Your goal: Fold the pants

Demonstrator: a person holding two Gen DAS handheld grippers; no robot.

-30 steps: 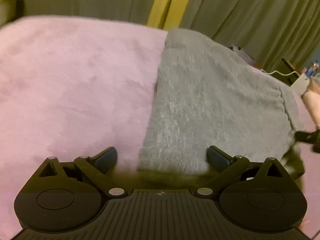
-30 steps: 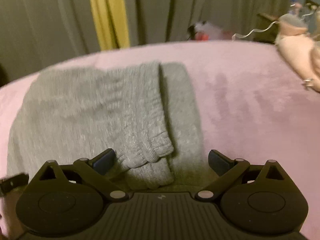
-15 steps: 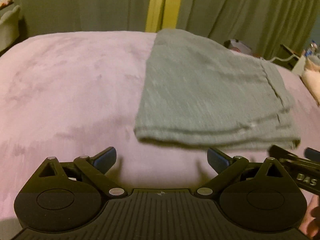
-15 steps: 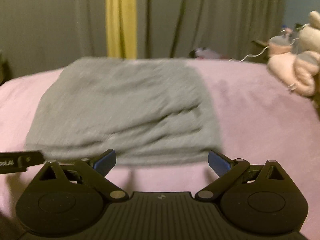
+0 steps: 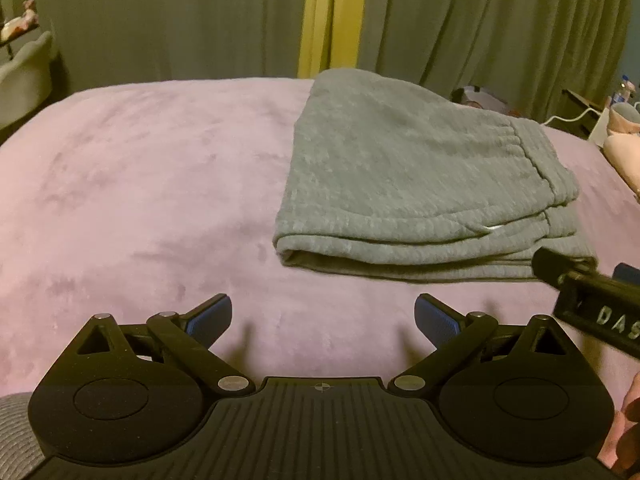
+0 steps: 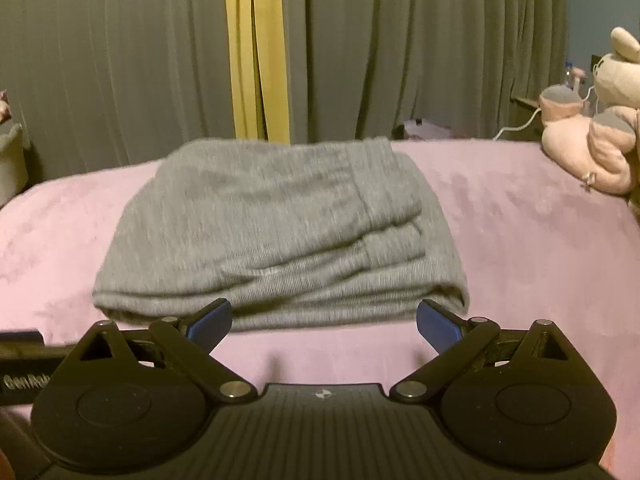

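Since the grey pants (image 5: 416,184) already lie as a compact stack of layers on the pink bedspread (image 5: 152,184), the step in hand looks like a release and pull-back, and doing it well probably means drawing both tools straight away from the stack, low but clear of the cloth, so that no finger catches the near folded edge and drags a layer out of line. Seen from the left wrist, the left gripper (image 5: 323,316) has its blue-padded fingers spread wide with nothing between them but bare bedspread; the pants sit ahead of it and off to its right, apart from the fingertips, and the right tool's black body pokes in at the far right, just beside the stack's near corner. Seen from the right wrist, the right gripper (image 6: 324,318) is likewise spread wide and holds nothing; the pants (image 6: 280,228) lie straight ahead, their folded edge just beyond the fingertips, seemingly not touching. A plush toy (image 6: 600,136) rests well off to the right.
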